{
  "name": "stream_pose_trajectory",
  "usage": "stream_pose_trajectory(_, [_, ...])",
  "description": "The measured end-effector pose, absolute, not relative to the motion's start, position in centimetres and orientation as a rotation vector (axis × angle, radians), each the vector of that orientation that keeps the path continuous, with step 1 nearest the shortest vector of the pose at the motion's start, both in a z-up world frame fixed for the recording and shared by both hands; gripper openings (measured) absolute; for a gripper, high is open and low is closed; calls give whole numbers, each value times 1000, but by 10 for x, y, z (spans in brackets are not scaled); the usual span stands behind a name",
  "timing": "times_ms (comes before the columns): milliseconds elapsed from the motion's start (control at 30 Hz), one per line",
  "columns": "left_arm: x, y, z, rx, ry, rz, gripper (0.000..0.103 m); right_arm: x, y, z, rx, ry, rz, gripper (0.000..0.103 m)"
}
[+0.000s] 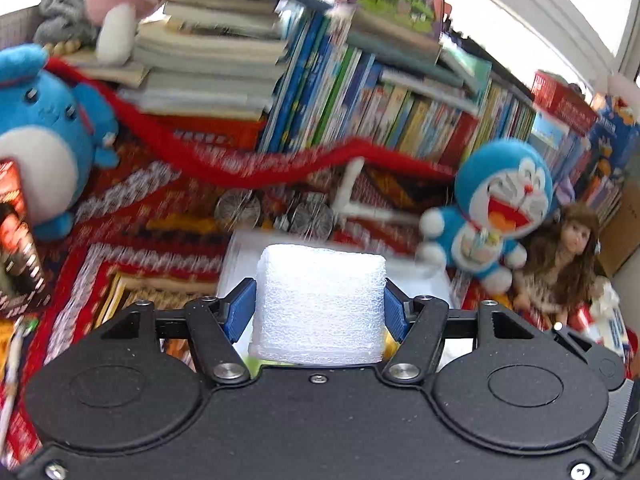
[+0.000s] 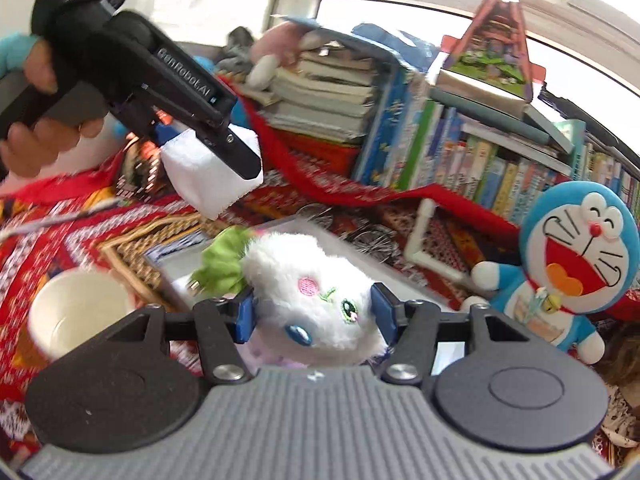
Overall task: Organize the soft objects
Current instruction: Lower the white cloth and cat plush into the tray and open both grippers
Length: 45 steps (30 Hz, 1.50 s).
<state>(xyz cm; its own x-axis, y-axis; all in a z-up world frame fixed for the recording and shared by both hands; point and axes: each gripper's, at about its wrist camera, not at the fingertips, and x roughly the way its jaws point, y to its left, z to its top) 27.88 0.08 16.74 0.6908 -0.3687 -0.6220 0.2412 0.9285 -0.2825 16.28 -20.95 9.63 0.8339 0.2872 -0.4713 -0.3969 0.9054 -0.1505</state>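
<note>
Left gripper [image 1: 320, 312] fingers clamped; right gripper [image 2: 316, 316] fingers clamped.

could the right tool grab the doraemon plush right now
Probably not as things stand. The right tool is already shut on the white plush toy, so it has no free grip. The Doraemon plush itself sits uncovered to its right.

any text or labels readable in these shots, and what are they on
"GenRobot.AI": side of the black left tool body, seen from the right wrist.
"DAS": top end of that same tool.
Upright colourful book spines: print too blurred to read.
Red printed box: lettering blurred.
Dark printed package at left: unreadable.
</note>
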Motion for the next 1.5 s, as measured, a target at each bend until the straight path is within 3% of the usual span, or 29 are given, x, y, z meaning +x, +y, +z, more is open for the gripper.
stream_pose_trajectory(367, [359, -30, 121, -181, 865, -284, 63, 242, -218, 76, -208, 550, 293, 63])
stream_pose_trajectory(1133, [407, -44, 62, -103, 1036, -316, 63, 300, -233, 25, -101, 731, 271, 64])
stream_pose_trajectory(1267, [408, -45, 59, -96, 1044, -312, 63, 300, -235, 27, -85, 733, 274, 66])
stream_pose_trajectory(1333, [407, -44, 61, -99, 1035, -305, 68, 299, -236, 29, -75, 730, 273, 73])
stream_pose_trajectory(1500, [401, -35, 76, -137, 1003, -305, 74, 292, -238, 41, -57, 711, 280, 80])
